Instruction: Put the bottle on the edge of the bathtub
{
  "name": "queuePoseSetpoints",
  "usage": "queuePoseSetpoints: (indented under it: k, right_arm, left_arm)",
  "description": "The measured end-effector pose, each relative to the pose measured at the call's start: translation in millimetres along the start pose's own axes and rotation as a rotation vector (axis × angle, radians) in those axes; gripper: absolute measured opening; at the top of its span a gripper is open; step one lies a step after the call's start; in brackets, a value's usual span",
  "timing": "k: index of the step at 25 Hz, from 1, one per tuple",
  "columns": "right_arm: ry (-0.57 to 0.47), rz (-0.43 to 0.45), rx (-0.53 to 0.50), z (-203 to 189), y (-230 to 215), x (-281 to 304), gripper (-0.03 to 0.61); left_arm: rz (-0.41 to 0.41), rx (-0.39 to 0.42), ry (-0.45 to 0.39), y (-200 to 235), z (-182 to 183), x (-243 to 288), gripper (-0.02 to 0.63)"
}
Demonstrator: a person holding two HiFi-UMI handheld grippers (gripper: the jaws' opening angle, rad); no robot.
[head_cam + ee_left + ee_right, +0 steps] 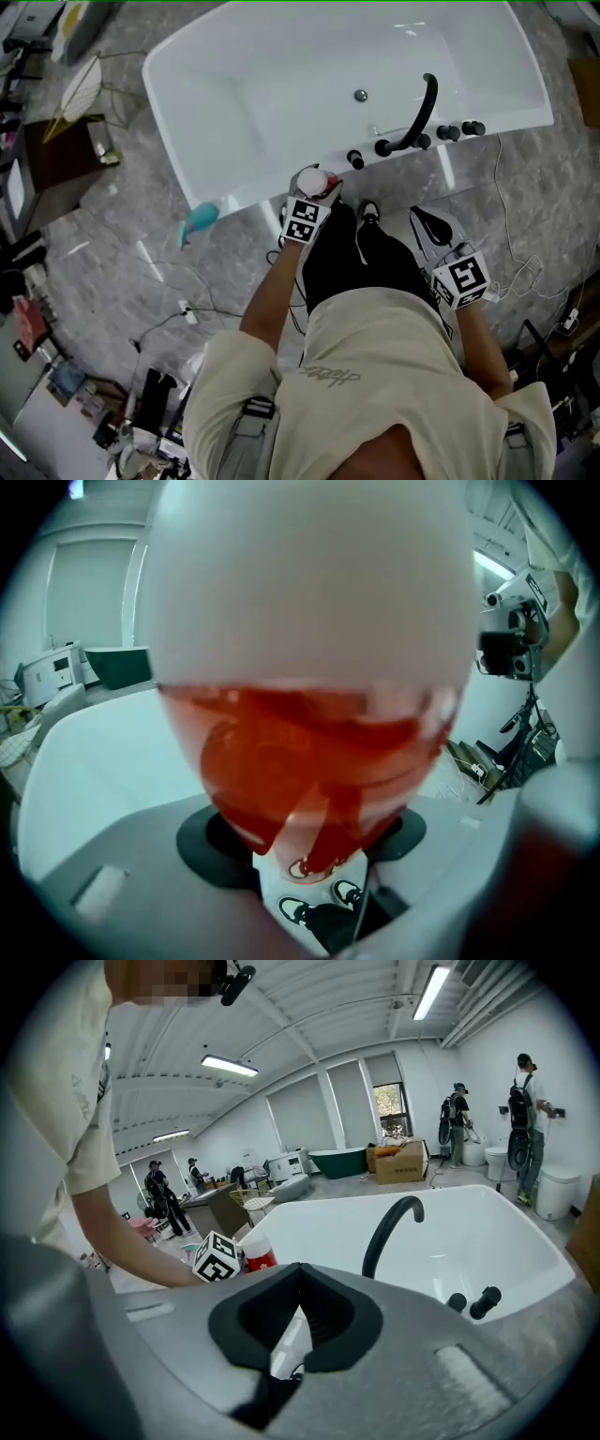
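The bottle point(312, 180) has a white cap and a red lower body. My left gripper point(319, 192) is shut on it, right at the near rim of the white bathtub point(253, 195). In the left gripper view the bottle point(309, 714) fills most of the picture, held between the jaws, with the tub point(84, 761) behind it. The right gripper view shows the bottle point(258, 1255) beside the left gripper's marker cube point(217, 1258). My right gripper point(424, 223) hangs lower right, short of the tub, and its jaws point(286, 1354) are shut with nothing in them.
A black faucet point(417, 117) and black knobs point(459, 131) stand on the tub's near rim, to the right of the bottle. A teal object point(199, 220) and cables lie on the grey floor at left. A brown cabinet point(56, 159) stands far left. People point(525, 1110) stand in the background.
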State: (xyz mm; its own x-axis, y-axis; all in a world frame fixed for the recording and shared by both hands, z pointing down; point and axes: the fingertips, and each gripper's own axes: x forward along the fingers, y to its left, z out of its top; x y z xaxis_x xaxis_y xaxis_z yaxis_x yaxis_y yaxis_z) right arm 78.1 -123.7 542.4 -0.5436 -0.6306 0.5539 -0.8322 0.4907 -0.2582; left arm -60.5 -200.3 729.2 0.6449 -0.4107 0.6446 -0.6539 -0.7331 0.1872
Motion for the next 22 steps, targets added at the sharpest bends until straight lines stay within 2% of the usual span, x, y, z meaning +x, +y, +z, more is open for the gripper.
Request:
queuePoseSetpoints:
  k: [8, 14, 17, 22]
  right_arm:
    - [0.031, -0.065, 0.046, -9, -11, 5, 0.002]
    - [0.026, -0.08, 0.072, -16, -12, 4, 0.002]
    - [0.016, -0.082, 0.083, -14, -12, 5, 0.002]
    - [-0.009, -0.067, 0.068, -8, -10, 6, 0.002]
  left_arm:
    - [-0.034, 0.078, 0.035, 18, -11, 45, 0.302]
    - [-0.047, 0.139, 0.013, 17, -3, 55, 0.307]
    - [-0.04, 0.185, 0.023, 11, -4, 55, 0.308]
    - [-0.004, 0.214, 0.034, 9, -10, 47, 0.31]
